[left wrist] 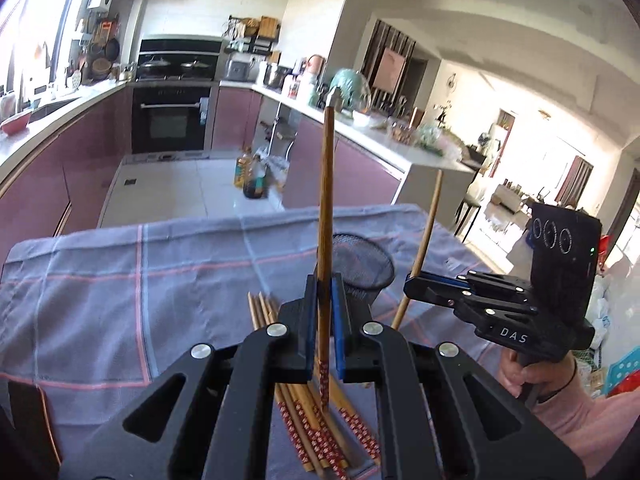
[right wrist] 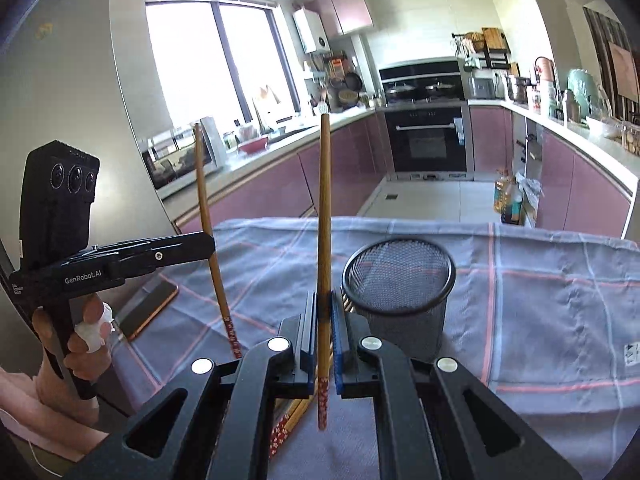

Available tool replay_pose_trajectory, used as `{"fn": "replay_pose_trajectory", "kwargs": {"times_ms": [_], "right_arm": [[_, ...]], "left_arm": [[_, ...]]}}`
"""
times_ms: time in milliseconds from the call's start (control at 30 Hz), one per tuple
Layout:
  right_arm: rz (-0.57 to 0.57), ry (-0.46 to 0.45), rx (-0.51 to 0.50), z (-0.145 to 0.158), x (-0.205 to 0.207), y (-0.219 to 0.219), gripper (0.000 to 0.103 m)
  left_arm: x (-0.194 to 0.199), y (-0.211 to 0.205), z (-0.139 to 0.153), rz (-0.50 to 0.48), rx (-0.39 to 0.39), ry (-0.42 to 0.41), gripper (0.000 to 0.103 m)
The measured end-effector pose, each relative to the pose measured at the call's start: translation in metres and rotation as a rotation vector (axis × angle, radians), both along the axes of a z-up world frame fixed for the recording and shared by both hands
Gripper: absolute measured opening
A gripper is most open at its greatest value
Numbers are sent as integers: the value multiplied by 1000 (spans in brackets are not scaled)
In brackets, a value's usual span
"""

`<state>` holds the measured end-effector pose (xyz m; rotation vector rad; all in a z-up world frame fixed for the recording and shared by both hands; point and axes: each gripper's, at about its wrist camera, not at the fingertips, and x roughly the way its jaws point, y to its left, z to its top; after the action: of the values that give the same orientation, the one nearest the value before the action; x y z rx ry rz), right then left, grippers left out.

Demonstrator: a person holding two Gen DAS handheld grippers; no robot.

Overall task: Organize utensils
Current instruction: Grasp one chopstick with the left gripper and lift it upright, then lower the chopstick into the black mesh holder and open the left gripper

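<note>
- Daylight poured through a tall dark-framed window (right wrist: 216,60) above the pale counter (right wrist: 280,148).
- Mauve-pink base cabinets (right wrist: 344,160) lined a U-shaped kitchen around a glossy pale tiled floor (left wrist: 168,188).
- A black built-in oven (left wrist: 168,120) stood at the far end.
- A grey checked cloth with pink lines (left wrist: 120,280) covered the table.

left hand-held gripper (left wrist: 323,300) is clamped on one chopstick (left wrist: 326,208) standing nearly upright. right hand-held gripper (left wrist: 408,285) off to the side pinches another chopstick (left wrist: 427,236). loose chopsticks (left wrist: 308,412) lie on the checked cloth (left wrist: 120,280), mesh cup (left wrist: 362,266) just behind.
</note>
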<state>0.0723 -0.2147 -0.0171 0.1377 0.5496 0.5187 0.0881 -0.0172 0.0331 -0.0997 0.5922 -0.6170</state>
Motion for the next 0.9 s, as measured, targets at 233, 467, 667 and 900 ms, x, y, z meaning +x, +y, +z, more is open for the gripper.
{"fn": "replay_pose_trajectory", "kwargs": {"times_ms": [233, 467, 667, 900], "right_arm": [[-19, -107, 8, 40, 7, -14, 6], [-71, -176, 18, 71, 32, -29, 6], [-83, -137, -33, 59, 57, -27, 6], [-26, 32, -103, 17, 82, -14, 6]], "left_arm": [[7, -11, 42, -7, -64, -77, 8], [32, -35, 73, -3, -102, -115, 8], [52, -64, 64, -6, -40, -93, 8], [71, -93, 20, -39, 69, 7, 8]]}}
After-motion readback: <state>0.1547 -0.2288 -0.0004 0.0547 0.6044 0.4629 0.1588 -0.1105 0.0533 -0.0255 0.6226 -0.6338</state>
